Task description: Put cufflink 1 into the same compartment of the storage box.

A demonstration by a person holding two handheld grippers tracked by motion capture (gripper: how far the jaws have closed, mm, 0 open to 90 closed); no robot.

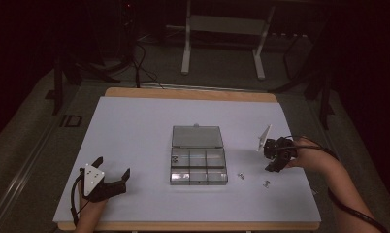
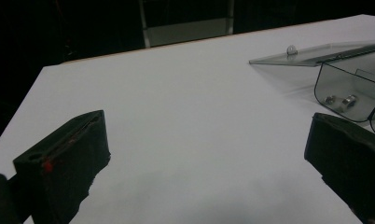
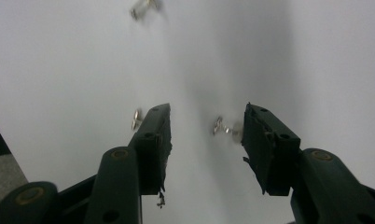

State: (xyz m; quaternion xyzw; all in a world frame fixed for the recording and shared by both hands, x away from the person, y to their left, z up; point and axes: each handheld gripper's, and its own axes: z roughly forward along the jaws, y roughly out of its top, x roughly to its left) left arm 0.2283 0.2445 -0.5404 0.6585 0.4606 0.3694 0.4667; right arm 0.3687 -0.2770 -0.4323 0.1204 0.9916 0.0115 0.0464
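Observation:
A clear plastic compartment box (image 1: 198, 168) lies mid-table with its lid (image 1: 197, 137) folded back flat. In the left gripper view, small metal parts (image 2: 342, 100) lie in a near compartment of the box (image 2: 349, 88). My left gripper (image 1: 113, 166) rests at the front left, its jaws wide open and empty (image 2: 204, 135). My right gripper (image 1: 273, 167) points down at the table right of the box. It is open (image 3: 206, 112), with a small metal fastener (image 3: 221, 127) lying between its jaws, close to the right-hand one. Another fastener (image 3: 136, 119) sits just outside the other jaw.
Two loose metal fasteners (image 1: 240, 175) (image 1: 267, 184) lie on the white table cover (image 1: 135, 126) right of the box. A blurred fastener (image 3: 143, 7) lies farther ahead of the right gripper. A white frame stand (image 1: 222, 29) is on the floor beyond the table.

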